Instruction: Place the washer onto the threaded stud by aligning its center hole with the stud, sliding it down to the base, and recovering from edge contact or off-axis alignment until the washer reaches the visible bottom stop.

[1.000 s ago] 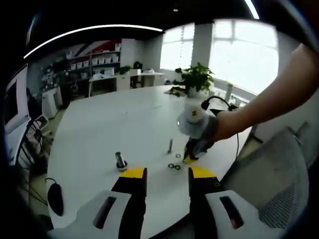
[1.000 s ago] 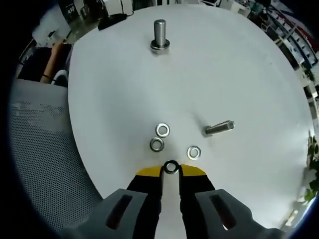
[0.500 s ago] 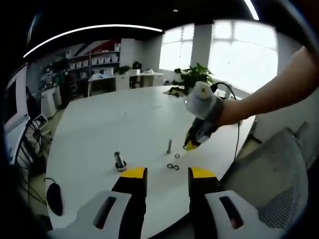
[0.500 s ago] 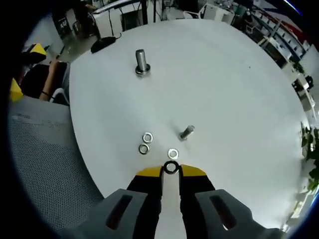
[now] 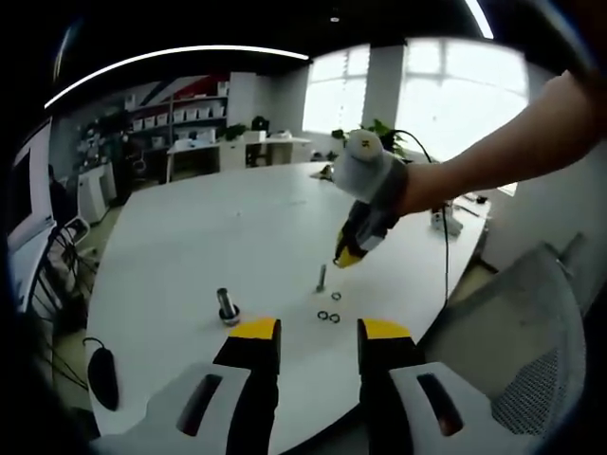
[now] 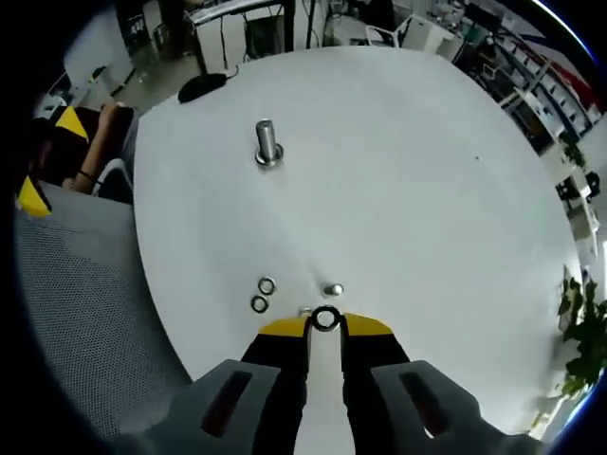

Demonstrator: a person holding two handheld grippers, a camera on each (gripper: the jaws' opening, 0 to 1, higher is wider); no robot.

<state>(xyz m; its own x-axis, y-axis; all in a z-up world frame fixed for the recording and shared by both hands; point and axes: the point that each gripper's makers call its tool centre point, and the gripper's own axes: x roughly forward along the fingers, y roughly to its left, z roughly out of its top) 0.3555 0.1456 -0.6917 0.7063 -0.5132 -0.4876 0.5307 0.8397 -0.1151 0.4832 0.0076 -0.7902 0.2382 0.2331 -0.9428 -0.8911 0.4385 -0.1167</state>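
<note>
A thin threaded stud [image 5: 321,277] stands upright on the white round table [image 5: 209,237]. In the right gripper view I look down on the stud's top [image 6: 333,290], just ahead of my fingertips. My right gripper [image 6: 325,322] is shut on a dark washer [image 6: 325,319], held on edge between the yellow tips. In the left gripper view the right gripper [image 5: 345,257] hangs above and right of the stud, held by a person's hand. Loose washers [image 5: 329,317] lie near the stud's foot. My left gripper [image 5: 318,332] stays open over the table's near edge with nothing in it.
A thicker stud [image 5: 228,306] [image 6: 267,142] with a ring at its base stands farther left on the table. Two loose washers [image 6: 263,294] lie left of my right jaws. A black mouse [image 5: 104,377] and a grey mesh chair [image 5: 541,360] [image 6: 76,313] flank the table edge.
The right gripper has risen with the washer and moved from beside the loose washers to above the thin stud. The left gripper has stayed still.
</note>
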